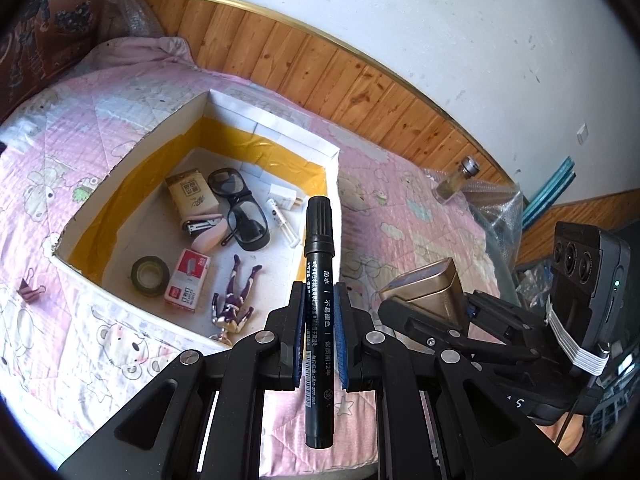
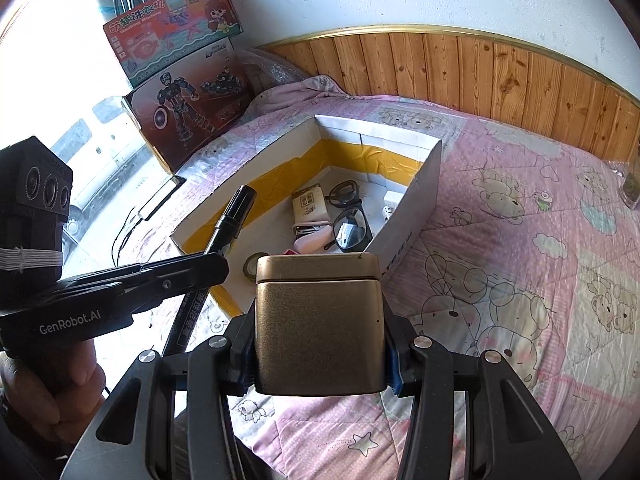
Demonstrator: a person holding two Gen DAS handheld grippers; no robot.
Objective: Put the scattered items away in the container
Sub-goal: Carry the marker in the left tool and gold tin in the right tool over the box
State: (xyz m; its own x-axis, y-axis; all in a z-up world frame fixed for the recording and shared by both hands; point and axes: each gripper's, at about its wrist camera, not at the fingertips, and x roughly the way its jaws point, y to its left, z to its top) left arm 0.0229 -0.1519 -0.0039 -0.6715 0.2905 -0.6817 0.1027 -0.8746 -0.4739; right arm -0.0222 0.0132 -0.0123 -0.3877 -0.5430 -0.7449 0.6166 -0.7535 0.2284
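My left gripper [image 1: 319, 320] is shut on a black marker pen [image 1: 319, 264], held upright just before the near right corner of the white cardboard box [image 1: 120, 168]. The box lies on the pink quilt and holds glasses [image 1: 240, 208], a tape roll [image 1: 150, 274], a staple box [image 1: 188, 276], a toy figure [image 1: 234, 304] and other small items. My right gripper [image 2: 319, 360] is shut on a gold metal tin [image 2: 318, 320], held above the quilt near the box's [image 2: 404, 236] front corner. That tin [image 1: 424, 292] also shows at the right of the left wrist view.
A small glass jar [image 1: 456, 182] stands on the quilt [image 1: 420, 232] to the right of the box. Toy cartons [image 2: 180, 92] lean at the far left by a window. A wooden panelled wall [image 2: 480, 68] runs behind the bed. Bubble wrap [image 1: 492, 208] lies at the right edge.
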